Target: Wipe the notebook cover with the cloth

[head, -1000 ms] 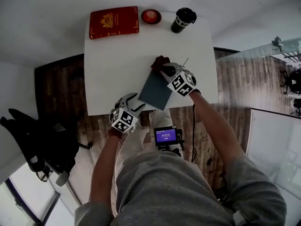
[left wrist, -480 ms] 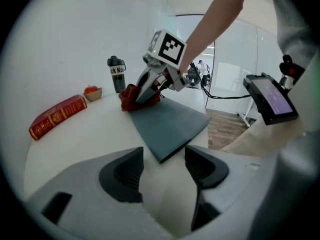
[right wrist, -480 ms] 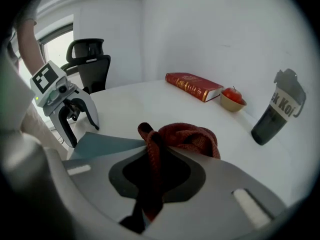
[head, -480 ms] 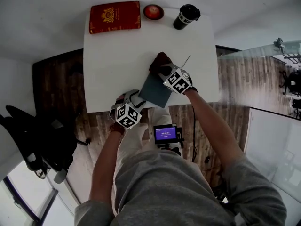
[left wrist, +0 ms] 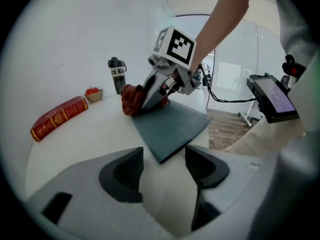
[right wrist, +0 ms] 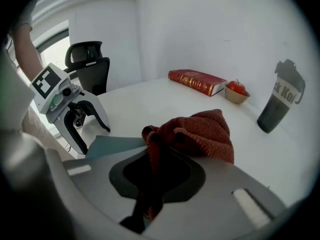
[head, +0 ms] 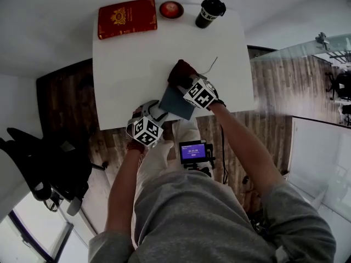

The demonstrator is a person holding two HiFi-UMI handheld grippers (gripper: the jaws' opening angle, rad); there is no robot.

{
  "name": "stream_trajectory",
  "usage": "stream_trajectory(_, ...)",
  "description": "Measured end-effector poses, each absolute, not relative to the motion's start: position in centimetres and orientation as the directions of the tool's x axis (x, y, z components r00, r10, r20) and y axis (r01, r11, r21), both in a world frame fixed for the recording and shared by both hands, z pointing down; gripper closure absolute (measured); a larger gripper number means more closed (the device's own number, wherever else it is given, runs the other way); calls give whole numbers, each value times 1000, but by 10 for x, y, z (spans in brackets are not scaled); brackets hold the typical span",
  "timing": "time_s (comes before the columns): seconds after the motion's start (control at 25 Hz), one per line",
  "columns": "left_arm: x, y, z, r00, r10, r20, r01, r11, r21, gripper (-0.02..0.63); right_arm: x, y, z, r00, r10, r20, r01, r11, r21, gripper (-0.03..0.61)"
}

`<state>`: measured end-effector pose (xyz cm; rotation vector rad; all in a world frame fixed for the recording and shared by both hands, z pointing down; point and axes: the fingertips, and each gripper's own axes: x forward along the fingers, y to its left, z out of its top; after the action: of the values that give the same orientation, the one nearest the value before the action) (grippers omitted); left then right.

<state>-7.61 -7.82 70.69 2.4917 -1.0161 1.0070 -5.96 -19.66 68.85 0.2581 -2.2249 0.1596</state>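
A dark teal notebook (head: 174, 103) lies at an angle near the white table's front edge, and it also shows in the left gripper view (left wrist: 170, 124). My right gripper (head: 185, 83) is shut on a dark red cloth (head: 180, 70), which it presses on the notebook's far end. In the right gripper view the cloth (right wrist: 200, 131) bunches out of the jaws, and a strip of notebook (right wrist: 112, 145) shows at its left. My left gripper (head: 155, 112) hovers open at the front edge. Nothing is between its fingers (left wrist: 120, 176), and the notebook's near corner lies just ahead of them.
A red hardcover book (head: 127, 17), a small bowl with a red apple (head: 171, 8) and a dark travel cup (head: 209, 12) stand along the table's (head: 126, 70) far edge. A thin cable (head: 210, 66) lies right of the cloth. A black office chair (right wrist: 90, 64) stands beside the table.
My right gripper has slid the cloth a little to the left across the notebook's far end. The left gripper has stayed at the front edge.
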Motion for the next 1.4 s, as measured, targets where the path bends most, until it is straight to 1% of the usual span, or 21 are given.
stream_trajectory(0.16, -74, -79, 708, 522, -482, 704, -689, -724, 16, 344, -58, -192, 689, -604, -129, 787, -284, 957, -61, 537)
stream_trajectory(0.4, -75, -80, 709, 531, -449, 719, -695, -716, 66, 354, -61, -178, 689, -610, -107, 785, -287, 954, -93, 537)
stream_trajectory(1.4, -76, -81, 710, 523, -455, 721, -698, -714, 55, 353, -81, -91, 690, -648, 11, 761, -203, 961, -186, 538)
